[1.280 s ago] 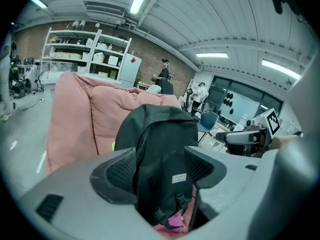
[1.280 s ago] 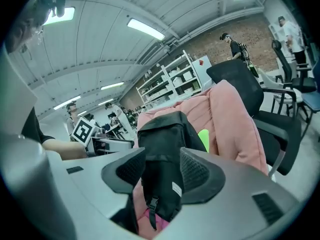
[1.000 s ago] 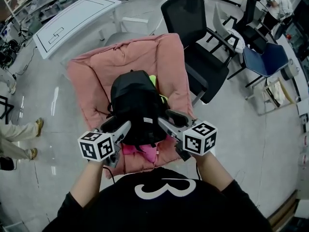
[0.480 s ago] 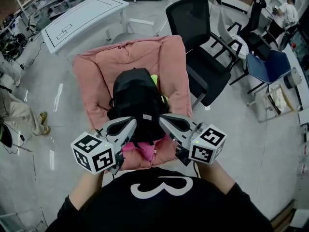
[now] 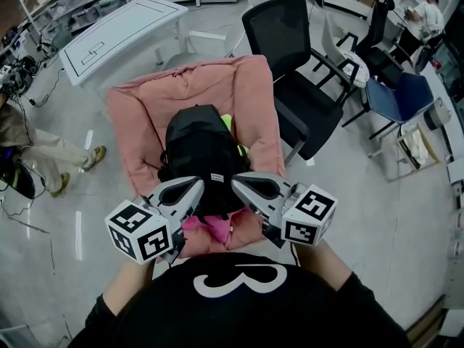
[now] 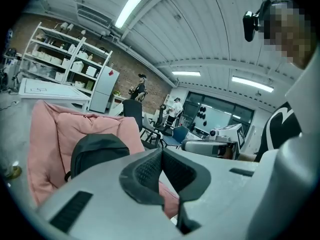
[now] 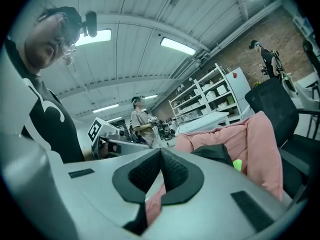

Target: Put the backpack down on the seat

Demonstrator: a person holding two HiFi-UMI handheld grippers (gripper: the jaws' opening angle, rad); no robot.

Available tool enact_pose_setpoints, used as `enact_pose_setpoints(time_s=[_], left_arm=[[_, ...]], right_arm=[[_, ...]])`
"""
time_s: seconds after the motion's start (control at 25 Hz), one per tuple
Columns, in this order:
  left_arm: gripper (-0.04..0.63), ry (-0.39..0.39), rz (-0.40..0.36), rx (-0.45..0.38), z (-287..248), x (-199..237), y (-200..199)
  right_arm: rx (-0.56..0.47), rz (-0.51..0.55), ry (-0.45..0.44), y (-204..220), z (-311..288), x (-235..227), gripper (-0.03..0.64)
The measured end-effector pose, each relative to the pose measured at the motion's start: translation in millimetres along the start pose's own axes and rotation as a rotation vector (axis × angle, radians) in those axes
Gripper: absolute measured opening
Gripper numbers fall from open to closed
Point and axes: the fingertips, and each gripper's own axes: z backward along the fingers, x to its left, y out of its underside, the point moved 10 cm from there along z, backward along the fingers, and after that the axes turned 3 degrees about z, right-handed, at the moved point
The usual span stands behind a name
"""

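The black backpack (image 5: pixel 199 151) stands on the pink cushioned seat (image 5: pixel 141 114), leaning against its backrest. My left gripper (image 5: pixel 196 187) hovers at the bag's lower left corner, jaws shut with nothing between them. At the lower right corner my right gripper (image 5: pixel 239 182) is shut and empty too. In the left gripper view the backpack (image 6: pixel 95 151) and the seat (image 6: pixel 50 129) lie beyond the closed left gripper (image 6: pixel 161 151). The right gripper view shows the closed right gripper (image 7: pixel 161 154) with the backpack (image 7: pixel 215 154) and the seat (image 7: pixel 255 134) behind it.
A black office chair (image 5: pixel 290 64) stands right beside the seat, with a blue chair (image 5: pixel 399 85) further right. A white table (image 5: pixel 116 27) is at the back left. A person (image 5: pixel 43 151) walks at the left. A yellow-green item (image 5: pixel 228 122) and magenta cloth (image 5: pixel 210 227) show around the bag.
Both grippers went from open beside the backpack's lower corners to shut and drew slightly back. The backpack stayed on the seat. A person moved in at the left.
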Motion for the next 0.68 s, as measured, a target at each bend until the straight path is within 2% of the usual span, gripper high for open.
enact_pose_setpoints(time_s=[0.36,0.68], left_arm=[[0.006,0.010,-0.014,0.027,-13,4,-3],[0.006,-0.015,-0.024,0.043,-13,9,-5]], right_arm=[[0.027,-0.005,0.013,4,-2,-11,0.003],[0.038,0.016,0.016,2,-6,-16,0.003]])
